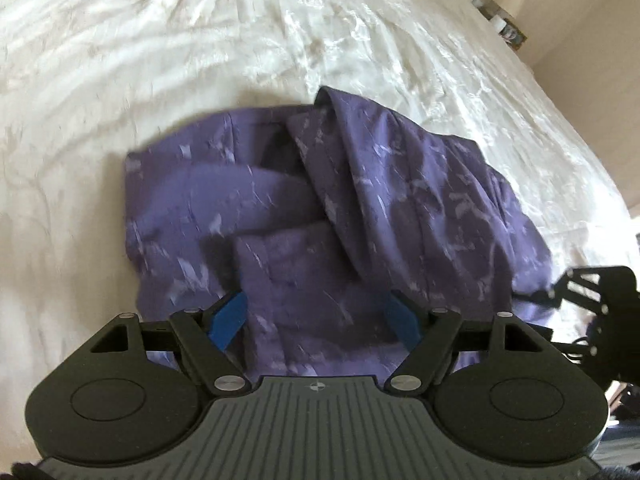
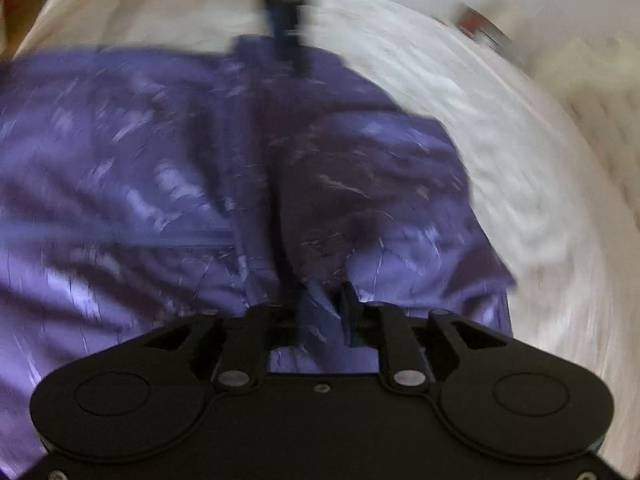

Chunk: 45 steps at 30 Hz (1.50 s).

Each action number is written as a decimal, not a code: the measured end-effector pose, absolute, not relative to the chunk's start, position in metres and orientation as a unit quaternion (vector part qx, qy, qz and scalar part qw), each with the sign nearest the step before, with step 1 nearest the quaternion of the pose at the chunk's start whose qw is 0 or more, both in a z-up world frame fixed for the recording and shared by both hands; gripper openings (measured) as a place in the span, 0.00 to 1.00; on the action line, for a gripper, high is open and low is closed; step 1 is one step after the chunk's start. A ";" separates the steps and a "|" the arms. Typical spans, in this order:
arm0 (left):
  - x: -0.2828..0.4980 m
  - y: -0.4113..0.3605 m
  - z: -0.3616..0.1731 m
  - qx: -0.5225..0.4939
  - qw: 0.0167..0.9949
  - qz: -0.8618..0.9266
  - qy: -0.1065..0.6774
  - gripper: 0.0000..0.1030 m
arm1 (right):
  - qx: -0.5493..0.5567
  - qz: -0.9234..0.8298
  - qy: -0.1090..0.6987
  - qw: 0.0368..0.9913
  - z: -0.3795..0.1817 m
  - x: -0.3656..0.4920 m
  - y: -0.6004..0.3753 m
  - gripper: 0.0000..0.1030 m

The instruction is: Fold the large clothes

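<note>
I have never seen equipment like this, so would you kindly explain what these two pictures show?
A person holds a hand-held gripper in each hand, and each carries a camera that looks along its fingers. In the left view, the left hand-held gripper is open above a crumpled purple garment on a white bedcover; the right hand-held gripper shows at the edge. In the blurred right view, its fingers stand close together with a fold of cloth between them; whether they pinch it I cannot tell.

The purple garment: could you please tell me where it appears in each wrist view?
Left wrist: purple garment fills the centre, bunched beyond the open left gripper.
Right wrist: it covers the left and centre.
Shared landmark: the white bedspread beneath it.
</note>
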<state>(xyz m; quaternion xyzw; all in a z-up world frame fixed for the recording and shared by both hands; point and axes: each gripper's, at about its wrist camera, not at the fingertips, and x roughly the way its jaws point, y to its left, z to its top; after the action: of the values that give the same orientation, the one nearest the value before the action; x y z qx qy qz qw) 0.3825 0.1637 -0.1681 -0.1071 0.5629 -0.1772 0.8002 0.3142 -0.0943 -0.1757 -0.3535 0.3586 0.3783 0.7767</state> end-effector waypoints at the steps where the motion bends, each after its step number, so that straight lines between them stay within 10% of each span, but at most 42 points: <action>1: 0.382 0.164 -0.166 -0.113 0.801 -0.178 0.561 0.73 | -0.315 0.361 0.376 0.794 -0.168 0.320 -0.098 0.43; 4: 0.381 0.162 -0.164 -0.132 0.803 -0.176 0.554 0.73 | -0.184 0.287 0.412 0.845 -0.146 0.337 -0.121 0.58; 18: 0.412 0.140 -0.217 -0.250 0.772 -0.143 0.567 0.69 | 0.195 0.075 0.539 0.816 -0.196 0.383 -0.163 0.59; 22: 0.411 0.137 -0.221 -0.304 0.752 -0.155 0.564 0.08 | 0.255 0.085 0.537 0.800 -0.197 0.382 -0.160 0.33; 23: 0.409 0.136 -0.210 -0.300 0.766 -0.150 0.549 0.06 | 0.271 0.088 0.530 0.799 -0.192 0.380 -0.161 0.21; 29: 0.381 0.137 -0.134 -0.243 0.838 -0.156 0.464 0.06 | 0.431 0.139 0.441 0.775 -0.175 0.361 -0.193 0.20; 32: 0.373 0.130 -0.157 -0.204 0.823 -0.151 0.508 0.07 | 0.293 0.011 0.534 0.793 -0.198 0.358 -0.194 0.36; 34: 0.369 0.124 -0.179 -0.164 0.814 -0.140 0.539 0.07 | 0.236 -0.038 0.563 0.791 -0.207 0.352 -0.197 0.27; 45: 0.365 0.128 -0.186 -0.180 0.817 -0.132 0.532 0.07 | 0.189 0.015 0.463 0.866 -0.166 0.377 -0.170 0.71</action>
<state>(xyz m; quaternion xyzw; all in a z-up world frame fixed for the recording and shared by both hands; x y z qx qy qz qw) 0.3652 0.1282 -0.1857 -0.1797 0.5320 -0.1323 0.8168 0.3774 -0.1695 -0.1663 0.1891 0.4629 0.0154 0.8659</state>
